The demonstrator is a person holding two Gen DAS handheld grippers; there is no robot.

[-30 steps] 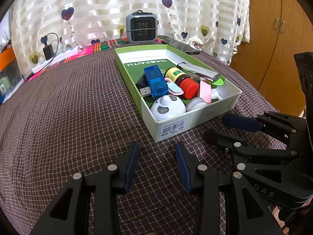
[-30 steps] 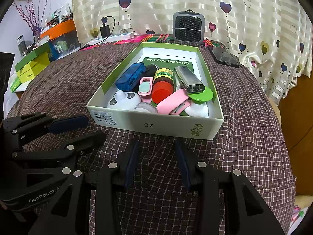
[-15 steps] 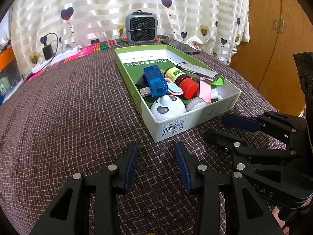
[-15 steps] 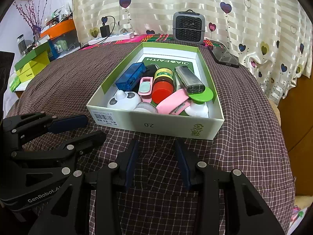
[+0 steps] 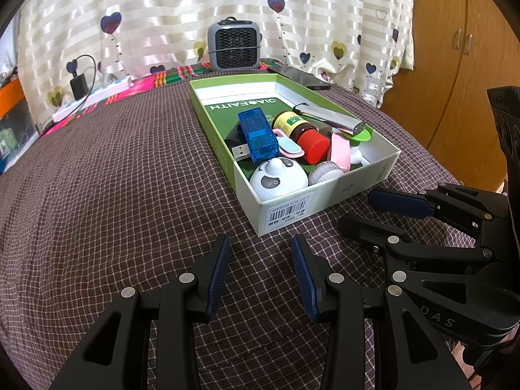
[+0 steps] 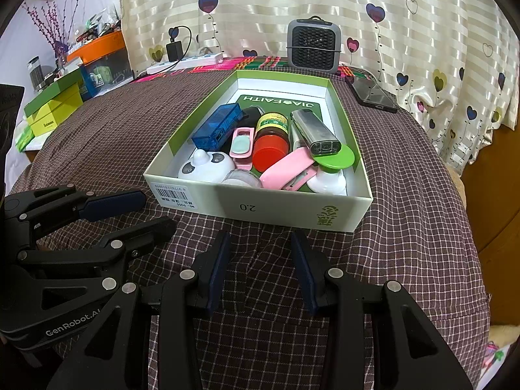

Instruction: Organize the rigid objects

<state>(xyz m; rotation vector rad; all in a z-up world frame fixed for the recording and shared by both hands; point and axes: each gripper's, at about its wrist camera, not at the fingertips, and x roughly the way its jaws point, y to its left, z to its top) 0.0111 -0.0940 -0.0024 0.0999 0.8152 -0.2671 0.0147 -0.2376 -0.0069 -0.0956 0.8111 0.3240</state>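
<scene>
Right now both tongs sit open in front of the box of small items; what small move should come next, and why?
Probably ease the right tongs forward and up over the box's near wall, toward the red-capped bottle. Both the right and left tongs are open and empty, low over the checked cloth, short of the box. The bottle lies on top and looks reachable.

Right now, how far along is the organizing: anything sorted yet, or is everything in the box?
Nothing looks sorted: the blue USB tester, red-capped brown bottle, white panda gadget and silver metal lighter lie jumbled in the green-and-white cardboard box. The left claw and right claw are open, empty, short of the box. All picking remains.
</scene>
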